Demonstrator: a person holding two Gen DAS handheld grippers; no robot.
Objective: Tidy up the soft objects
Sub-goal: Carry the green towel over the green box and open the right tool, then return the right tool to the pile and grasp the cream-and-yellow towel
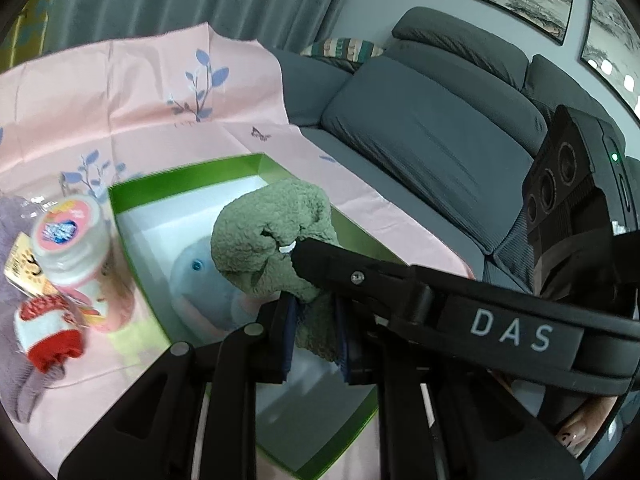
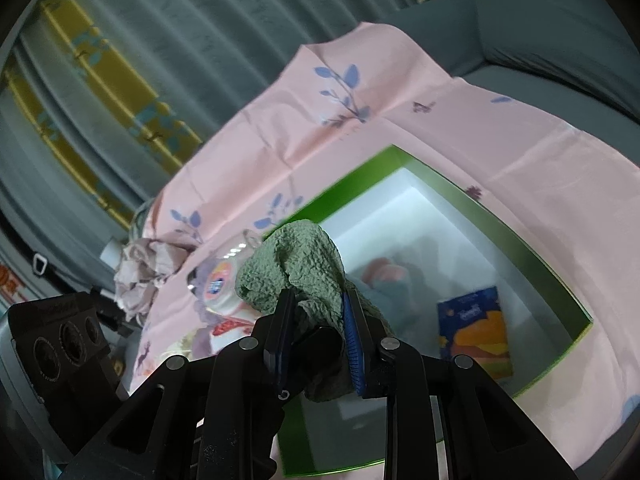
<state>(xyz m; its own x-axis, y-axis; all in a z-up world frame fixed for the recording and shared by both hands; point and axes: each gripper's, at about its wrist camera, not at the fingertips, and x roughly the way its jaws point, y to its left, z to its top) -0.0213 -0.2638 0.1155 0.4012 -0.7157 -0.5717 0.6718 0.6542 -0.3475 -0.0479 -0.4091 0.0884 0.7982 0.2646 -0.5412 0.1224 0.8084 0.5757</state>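
A fuzzy green cloth (image 1: 272, 236) hangs over the green-rimmed white box (image 1: 184, 176). My left gripper (image 1: 316, 336) is shut on its lower end. My right gripper (image 2: 316, 340) is shut on the same green cloth (image 2: 292, 272); its finger crosses the left wrist view (image 1: 360, 268). A pale blue plush toy (image 1: 200, 276) with a blue eye lies in the box under the cloth. In the right wrist view the box (image 2: 532, 248) also holds a blue and orange packet (image 2: 476, 328).
A pink floral sheet (image 1: 140, 96) covers the surface. Left of the box stand a pink-capped white bottle (image 1: 68, 244), a red and white sock (image 1: 44, 332) and a lilac cloth (image 1: 12, 280). A grey sofa (image 1: 432, 128) lies behind, curtains beyond.
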